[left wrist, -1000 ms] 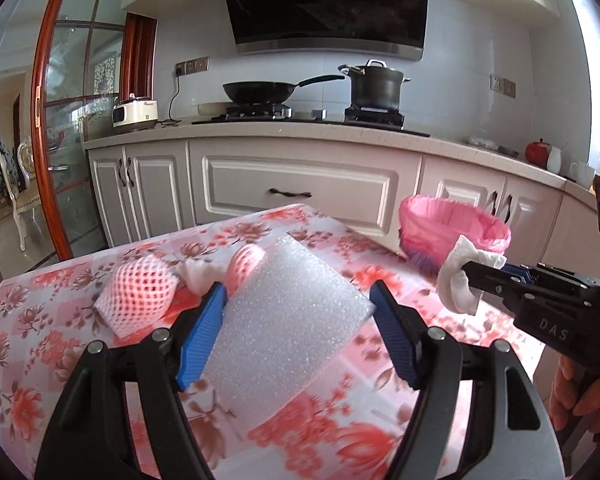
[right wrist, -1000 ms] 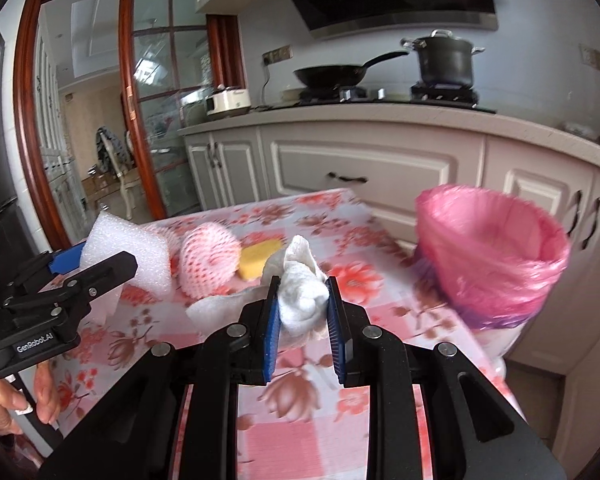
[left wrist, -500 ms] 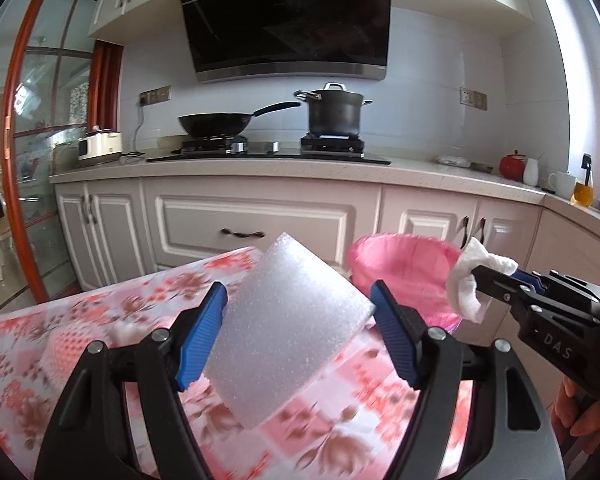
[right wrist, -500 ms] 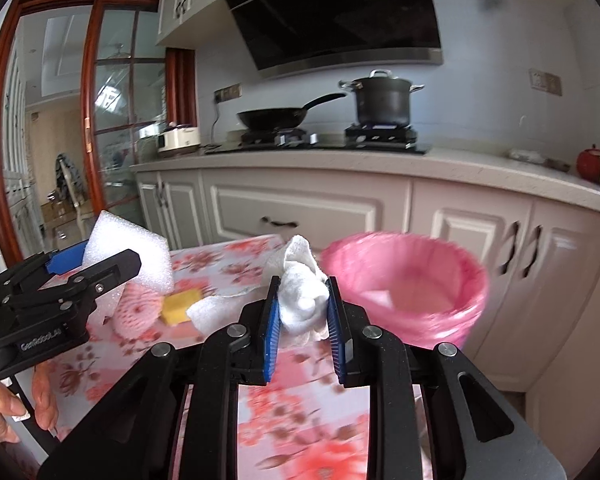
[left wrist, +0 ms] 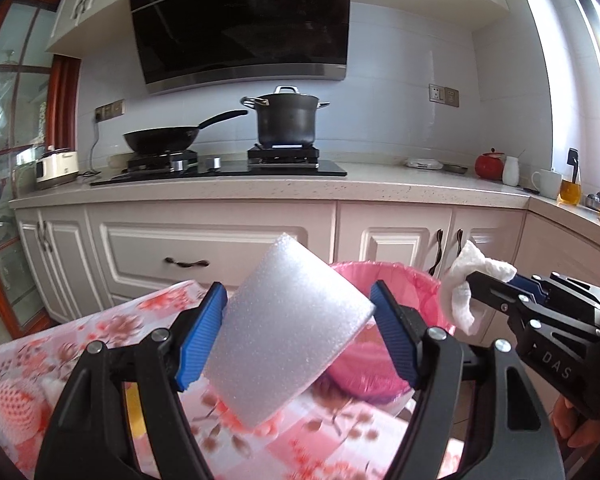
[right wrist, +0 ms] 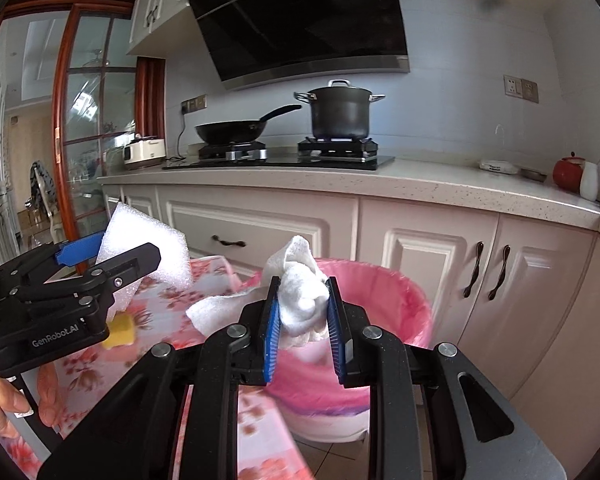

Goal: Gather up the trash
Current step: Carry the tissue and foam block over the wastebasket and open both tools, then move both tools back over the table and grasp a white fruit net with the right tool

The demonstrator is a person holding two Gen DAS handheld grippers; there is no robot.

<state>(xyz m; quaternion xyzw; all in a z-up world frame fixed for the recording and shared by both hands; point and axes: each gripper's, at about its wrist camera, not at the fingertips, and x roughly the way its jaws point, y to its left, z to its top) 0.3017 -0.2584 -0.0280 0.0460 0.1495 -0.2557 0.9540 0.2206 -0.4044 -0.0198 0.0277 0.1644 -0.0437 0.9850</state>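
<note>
Right wrist view: a crumpled white paper towel (right wrist: 302,304) is pinched between the nearly closed blue pads of the right gripper (right wrist: 304,330), above the near rim of the pink-lined trash bin (right wrist: 396,300). Left of it, the left gripper (left wrist: 298,336), jaws wide, clamps a white foam block (left wrist: 288,328) over the floral tablecloth (left wrist: 52,348); a netted pink fruit sleeve (left wrist: 18,410), somewhat blurred, lies far left.

Home kitchen: gas stove (left wrist: 220,162), range hood (left wrist: 240,20), cabinets (left wrist: 204,256).
</note>
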